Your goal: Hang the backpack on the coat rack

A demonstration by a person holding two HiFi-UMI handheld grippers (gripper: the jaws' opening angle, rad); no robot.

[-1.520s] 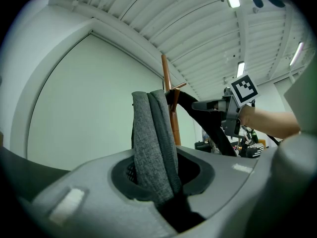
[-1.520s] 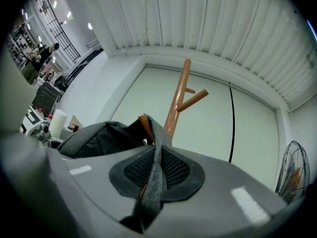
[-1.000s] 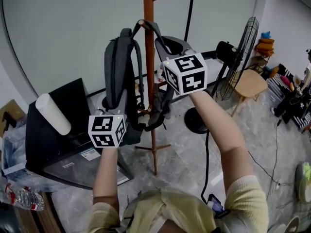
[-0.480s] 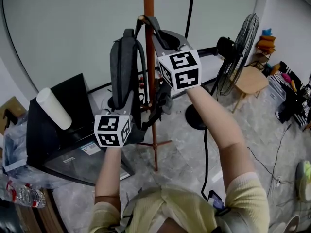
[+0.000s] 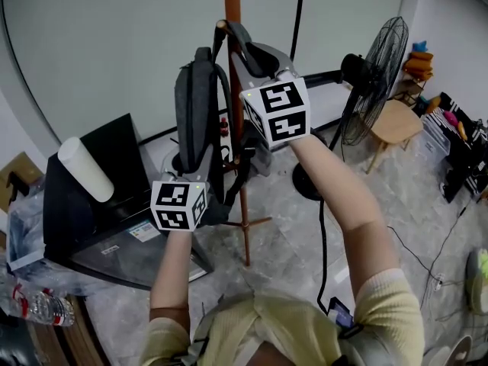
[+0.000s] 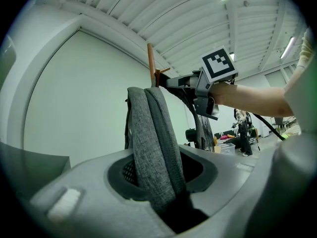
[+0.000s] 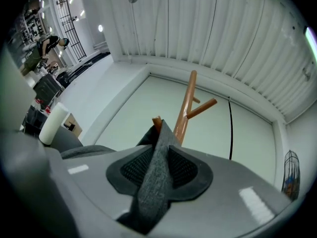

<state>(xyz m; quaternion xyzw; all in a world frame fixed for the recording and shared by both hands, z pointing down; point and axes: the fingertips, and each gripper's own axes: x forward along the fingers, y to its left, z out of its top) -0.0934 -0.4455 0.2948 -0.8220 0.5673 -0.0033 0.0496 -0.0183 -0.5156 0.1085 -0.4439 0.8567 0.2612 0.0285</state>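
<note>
A grey backpack (image 5: 197, 113) hangs against the brown coat rack (image 5: 233, 90), and its top strap (image 5: 229, 35) is looped over a peg. In the right gripper view the strap (image 7: 159, 148) runs from that peg (image 7: 157, 122) down between the pads of my right gripper (image 7: 158, 180). These jaws are opening and the strap lies loose between them. My left gripper (image 5: 215, 210) is low at the pack's side. A padded grey shoulder strap (image 6: 153, 148) stands in its opening jaws, with a dark gap beside it. The left gripper view also shows the right gripper (image 6: 171, 82) at the rack.
A black case (image 5: 91, 204) with a white roll (image 5: 84, 170) on it stands at the left. A standing fan (image 5: 374, 82) and a wooden stool (image 5: 396, 124) are at the right. A black cable (image 5: 324, 235) trails over the floor, and plastic bottles (image 5: 38, 307) lie at bottom left.
Both grippers have edged closer to the rack pole, and the left one has sunk slightly. The strap stays over the peg and the backpack now hangs closer to the pole.
</note>
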